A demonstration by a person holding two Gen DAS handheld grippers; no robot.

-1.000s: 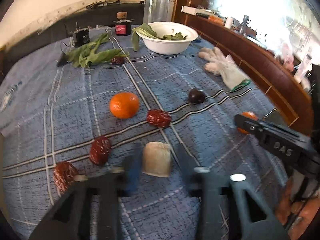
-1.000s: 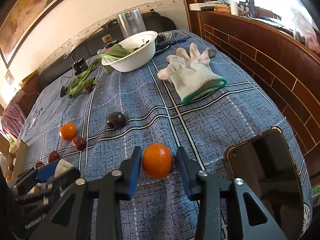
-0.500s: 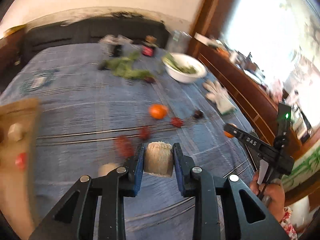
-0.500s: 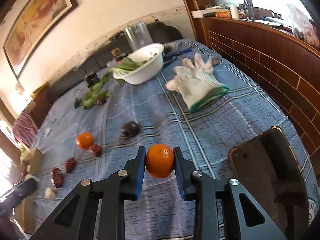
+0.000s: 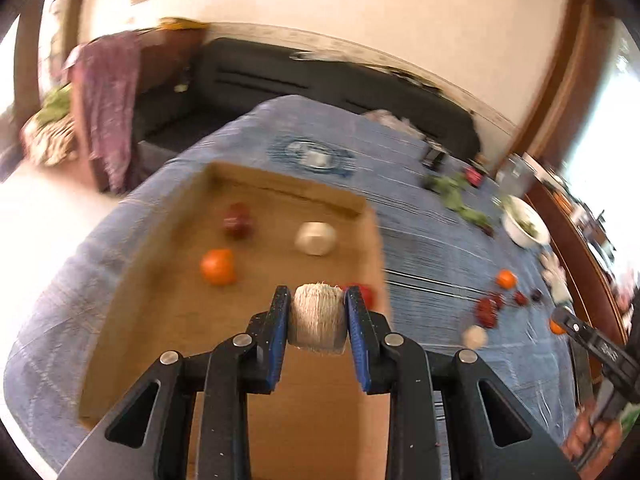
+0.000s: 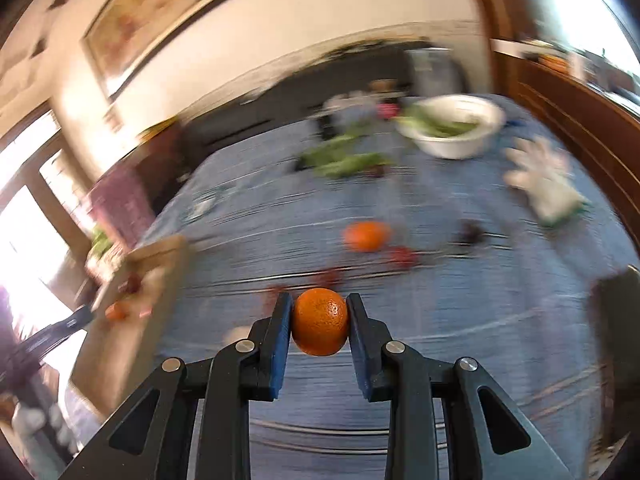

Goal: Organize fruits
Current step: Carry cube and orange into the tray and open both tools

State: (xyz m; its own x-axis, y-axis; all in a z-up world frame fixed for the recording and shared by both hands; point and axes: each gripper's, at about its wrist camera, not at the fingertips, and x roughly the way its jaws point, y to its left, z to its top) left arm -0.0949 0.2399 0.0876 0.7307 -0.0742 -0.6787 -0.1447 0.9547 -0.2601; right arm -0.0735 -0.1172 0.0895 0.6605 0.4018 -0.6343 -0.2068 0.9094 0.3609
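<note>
My left gripper (image 5: 317, 320) is shut on a pale fibrous chunk (image 5: 318, 322) and hangs over the right part of a shallow cardboard box (image 5: 160, 320). Inside the box lie an orange (image 5: 218, 266), a red date (image 5: 238, 220), a second pale chunk (image 5: 316, 238) and a red fruit (image 5: 366, 294) half hidden behind my finger. My right gripper (image 6: 320, 322) is shut on an orange (image 6: 320, 322), held above the blue cloth. Further out on the cloth lie another orange (image 6: 366, 236), several red dates (image 6: 404, 256) and a dark fruit (image 6: 472, 232). The box (image 6: 132, 320) shows at the left of the right wrist view.
A white bowl of greens (image 6: 456, 128), loose green leaves (image 6: 344, 160) and a white glove (image 6: 544, 184) sit at the far side. A dark phone (image 6: 618, 320) lies at the right edge. A wooden ledge (image 5: 576, 240) borders the right; a black sofa (image 5: 280, 80) stands behind.
Both grippers closed on their items and lifted them off the cloth. The left one swung left until it hung over the cardboard box; the right one rose and turned left with the orange.
</note>
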